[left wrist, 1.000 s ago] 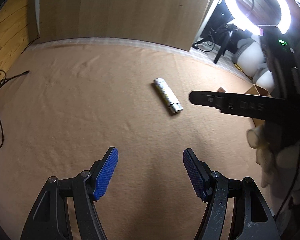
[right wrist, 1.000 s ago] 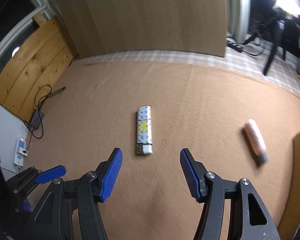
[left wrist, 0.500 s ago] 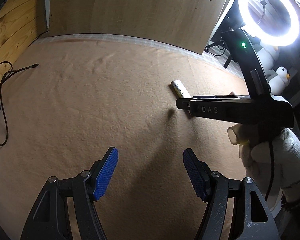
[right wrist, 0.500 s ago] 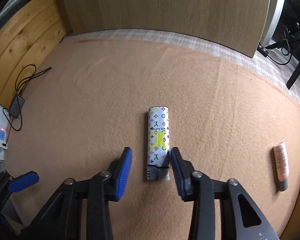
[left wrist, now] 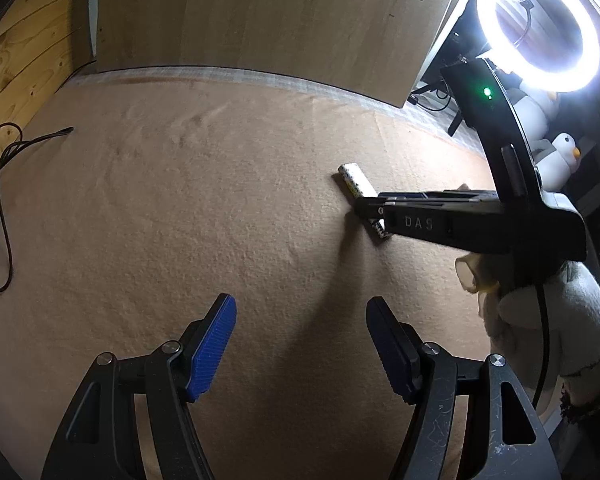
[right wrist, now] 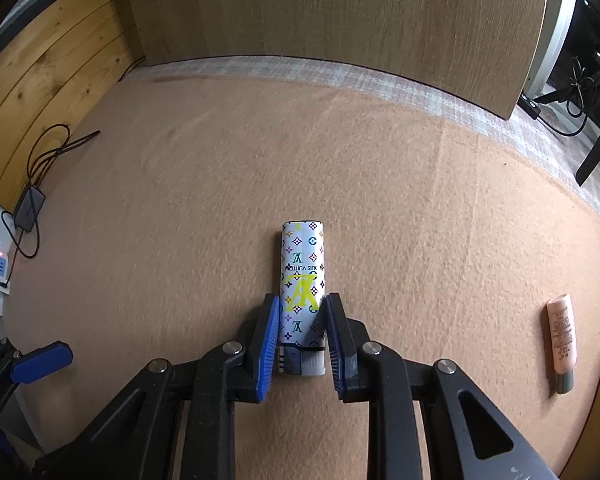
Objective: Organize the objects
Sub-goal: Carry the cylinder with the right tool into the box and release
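Both pads of the right gripper (right wrist: 302,330) have just closed across the lighter (right wrist: 302,280), whose long axis points straight ahead; the left gripper (left wrist: 300,344) stands open, empty, well apart.

My left wrist camera looks steeply down from well above the tan blanket (left wrist: 220,208) toward its far edge. My right one sits close over the same blanket (right wrist: 380,184); both show the lighter (left wrist: 354,178) (right wrist: 303,276).

My work surface is a tan carpet (right wrist: 220,200). A wooden panel (right wrist: 340,12) stands along its far edge. A lit ring light (left wrist: 540,28) glares beyond the far right corner; cables (right wrist: 40,160) trail off the left edge.
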Demonstrator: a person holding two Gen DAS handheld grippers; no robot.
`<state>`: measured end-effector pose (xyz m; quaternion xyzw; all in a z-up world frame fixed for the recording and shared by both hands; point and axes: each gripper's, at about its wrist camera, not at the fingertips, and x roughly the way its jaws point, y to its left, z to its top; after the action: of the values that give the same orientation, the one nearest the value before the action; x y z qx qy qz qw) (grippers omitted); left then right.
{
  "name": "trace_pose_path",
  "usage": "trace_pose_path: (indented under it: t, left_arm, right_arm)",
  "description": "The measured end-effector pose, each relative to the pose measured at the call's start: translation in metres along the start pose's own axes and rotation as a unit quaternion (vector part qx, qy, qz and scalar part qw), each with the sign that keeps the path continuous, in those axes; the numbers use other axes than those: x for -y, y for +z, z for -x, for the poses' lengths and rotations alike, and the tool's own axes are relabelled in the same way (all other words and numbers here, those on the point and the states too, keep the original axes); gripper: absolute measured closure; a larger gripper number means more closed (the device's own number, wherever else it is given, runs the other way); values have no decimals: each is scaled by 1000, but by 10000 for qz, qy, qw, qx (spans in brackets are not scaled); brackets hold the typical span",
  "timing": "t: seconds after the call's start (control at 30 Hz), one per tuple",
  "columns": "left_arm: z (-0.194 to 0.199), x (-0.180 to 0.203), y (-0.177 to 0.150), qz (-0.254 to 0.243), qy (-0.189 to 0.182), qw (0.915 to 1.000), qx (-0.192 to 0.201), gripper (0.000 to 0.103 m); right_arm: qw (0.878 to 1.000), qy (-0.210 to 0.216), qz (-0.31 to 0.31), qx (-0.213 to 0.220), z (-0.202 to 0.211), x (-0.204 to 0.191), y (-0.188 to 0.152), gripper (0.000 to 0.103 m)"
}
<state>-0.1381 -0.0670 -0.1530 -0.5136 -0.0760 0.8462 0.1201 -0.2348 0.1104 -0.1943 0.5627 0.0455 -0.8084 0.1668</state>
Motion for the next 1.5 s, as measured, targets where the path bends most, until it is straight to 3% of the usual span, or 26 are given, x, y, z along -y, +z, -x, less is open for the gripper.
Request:
trace_pose_path:
  t: [0.53, 0.83, 1.27, 1.5]
  left_arm:
    - [3, 37, -1, -337, -41, 9994, 46, 32]
    - [3, 70, 1, -610, -160, 9980, 60, 32]
    - [-14, 132, -6, -1006, -442, 9939, -128, 32]
    - [-23, 165, -13, -1211, -552, 9908, -229, 32]
  right_arm:
    - [9989, 211, -240, 345, 41, 19, -40, 82]
    - [9966, 226, -451, 653, 89, 43, -65, 82]
    - [9853, -225, -1272, 1121, 174, 121, -145, 82]
    - [9733, -576, -1875, 1195, 198, 172, -192, 82]
